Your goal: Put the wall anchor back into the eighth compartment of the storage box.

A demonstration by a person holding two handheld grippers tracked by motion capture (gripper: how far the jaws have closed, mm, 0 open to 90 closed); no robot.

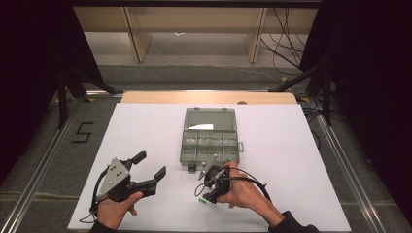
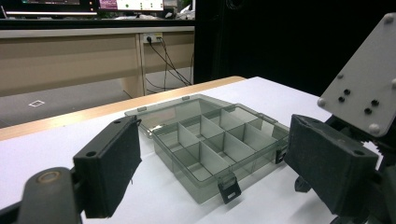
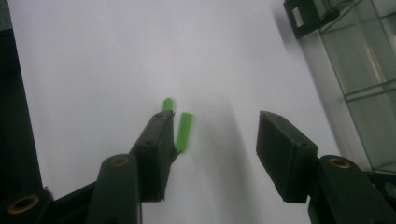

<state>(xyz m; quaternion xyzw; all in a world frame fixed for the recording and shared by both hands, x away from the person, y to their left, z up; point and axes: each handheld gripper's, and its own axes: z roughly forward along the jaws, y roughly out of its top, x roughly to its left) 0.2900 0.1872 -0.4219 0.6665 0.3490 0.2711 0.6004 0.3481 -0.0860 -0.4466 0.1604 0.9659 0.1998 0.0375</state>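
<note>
Right gripper jaws half open, empty; centre them over the near green stick before closing. Left gripper wide, empty.

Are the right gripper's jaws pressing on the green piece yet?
Cannot tell. In the right gripper view the green piece sits beside one jaw of the right gripper; any gap is unclear.

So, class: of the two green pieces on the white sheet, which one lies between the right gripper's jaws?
The longer green piece, just inside the left-hand jaw. The shorter green piece pokes out beyond that jaw's tip, outside the gap.
</note>
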